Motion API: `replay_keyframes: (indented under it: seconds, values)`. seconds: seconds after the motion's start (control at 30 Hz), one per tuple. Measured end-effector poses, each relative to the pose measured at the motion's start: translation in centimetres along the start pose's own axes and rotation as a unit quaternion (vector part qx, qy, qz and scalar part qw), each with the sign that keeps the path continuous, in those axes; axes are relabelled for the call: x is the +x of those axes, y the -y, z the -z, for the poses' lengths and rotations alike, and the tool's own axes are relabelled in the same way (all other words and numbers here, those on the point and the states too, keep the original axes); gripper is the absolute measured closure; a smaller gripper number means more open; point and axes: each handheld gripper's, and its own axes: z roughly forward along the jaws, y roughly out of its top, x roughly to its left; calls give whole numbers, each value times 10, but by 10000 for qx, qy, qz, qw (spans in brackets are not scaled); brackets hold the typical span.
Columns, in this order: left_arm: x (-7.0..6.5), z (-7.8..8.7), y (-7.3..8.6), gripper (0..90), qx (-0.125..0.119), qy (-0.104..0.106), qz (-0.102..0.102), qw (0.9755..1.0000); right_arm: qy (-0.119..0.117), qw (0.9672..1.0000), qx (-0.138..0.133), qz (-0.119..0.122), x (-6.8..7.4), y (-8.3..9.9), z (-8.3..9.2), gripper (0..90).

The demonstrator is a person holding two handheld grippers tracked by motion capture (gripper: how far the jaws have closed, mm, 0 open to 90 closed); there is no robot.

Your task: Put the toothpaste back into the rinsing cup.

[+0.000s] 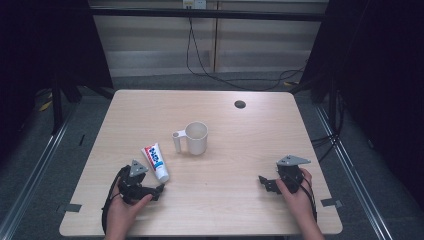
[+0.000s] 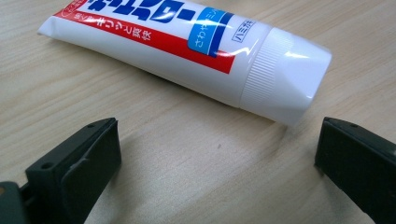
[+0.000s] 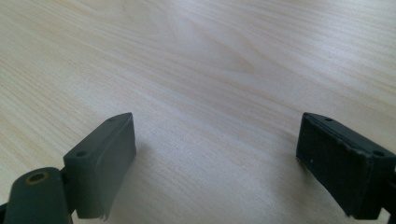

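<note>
A white toothpaste tube [image 1: 155, 161] with red and blue print lies flat on the wooden table [image 1: 250, 145], left of centre. Its ribbed white cap [image 2: 280, 79] points toward my left gripper [image 1: 159, 189], which rests on the table just in front of it, jaws wide apart and empty. In the left gripper view the tube [image 2: 187, 46] lies across the top, a short gap beyond the open left gripper [image 2: 217, 154]. A cream mug [image 1: 194, 137] with a handle on its left stands upright behind the tube. My right gripper [image 1: 264, 182] sits open near the front right, over bare wood [image 3: 215, 144].
A dark round cable hole [image 1: 240, 104] is in the table's far side. Cables trail on the grey floor behind the table. Black curtains and metal frame rails flank both sides.
</note>
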Motion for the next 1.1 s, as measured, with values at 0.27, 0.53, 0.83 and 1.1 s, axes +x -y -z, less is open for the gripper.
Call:
replay_keyframes:
  seconds: [0.27, 0.53, 0.83, 1.1]
  values:
    - [1, 3, -8, 27, 302, 57, 223, 9993, 4, 10000, -4, 15, 0, 0, 0, 119]
    - [14, 16, -19, 201, 742, 659, 992, 9901, 6, 10000, -6, 6, 0, 0, 0, 119]
    - [27, 20, -50, 189, 1144, 809, 1319, 9813, 6, 10000, -7, 6, 0, 0, 0, 119]
    - [38, 6, -76, 167, 1369, 728, 1612, 9747, 5, 10000, -7, 3, 0, 0, 0, 119]
